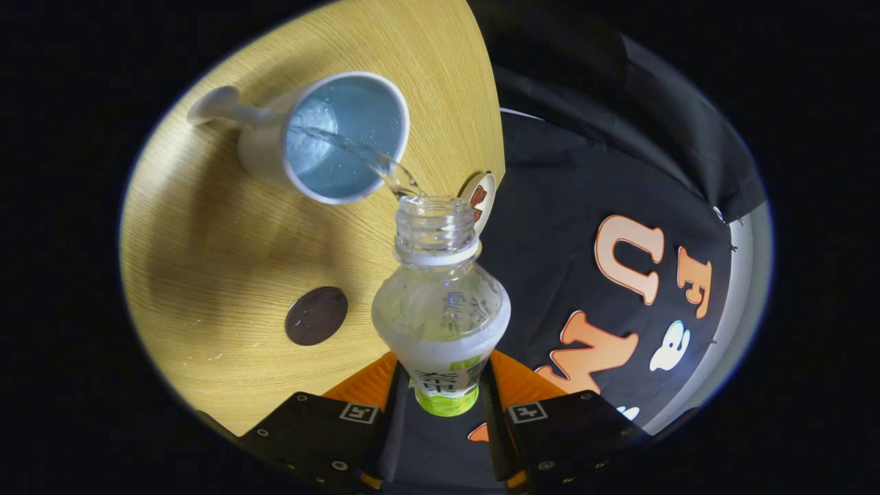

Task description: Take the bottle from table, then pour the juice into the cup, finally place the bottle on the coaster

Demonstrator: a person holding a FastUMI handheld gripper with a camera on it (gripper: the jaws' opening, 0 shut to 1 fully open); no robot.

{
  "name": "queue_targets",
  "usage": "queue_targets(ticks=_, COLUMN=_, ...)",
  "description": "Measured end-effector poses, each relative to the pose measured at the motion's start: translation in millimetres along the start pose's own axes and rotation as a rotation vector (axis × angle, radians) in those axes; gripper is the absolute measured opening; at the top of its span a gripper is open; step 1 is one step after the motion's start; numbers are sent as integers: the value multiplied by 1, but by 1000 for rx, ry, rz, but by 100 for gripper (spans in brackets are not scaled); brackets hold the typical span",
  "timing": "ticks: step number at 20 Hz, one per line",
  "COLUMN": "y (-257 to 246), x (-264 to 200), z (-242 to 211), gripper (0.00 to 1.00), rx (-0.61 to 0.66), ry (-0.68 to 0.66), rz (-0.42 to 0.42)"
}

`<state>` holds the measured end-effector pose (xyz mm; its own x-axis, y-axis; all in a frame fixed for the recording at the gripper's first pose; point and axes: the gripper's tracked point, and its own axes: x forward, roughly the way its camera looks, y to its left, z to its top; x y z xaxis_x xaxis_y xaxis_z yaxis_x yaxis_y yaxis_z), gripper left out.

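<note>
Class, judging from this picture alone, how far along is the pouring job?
Done: the bottle is off the table, clamped in the claw. In hand: liquid streams from its open mouth into the cup. Left: setting the bottle on the dark round coaster, which sits bare.

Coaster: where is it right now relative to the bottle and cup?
In the gripper view the coaster lies flat on the table, left of the bottle held between the fingers, nearer them than the cup.
</note>
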<state>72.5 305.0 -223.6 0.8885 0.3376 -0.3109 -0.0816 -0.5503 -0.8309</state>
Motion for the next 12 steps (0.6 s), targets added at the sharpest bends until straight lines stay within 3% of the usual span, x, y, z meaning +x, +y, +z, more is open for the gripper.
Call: queue_targets(ticks=12, y=-6, x=-3, z=2, gripper=53, rx=-46, ry=1, rz=-2)
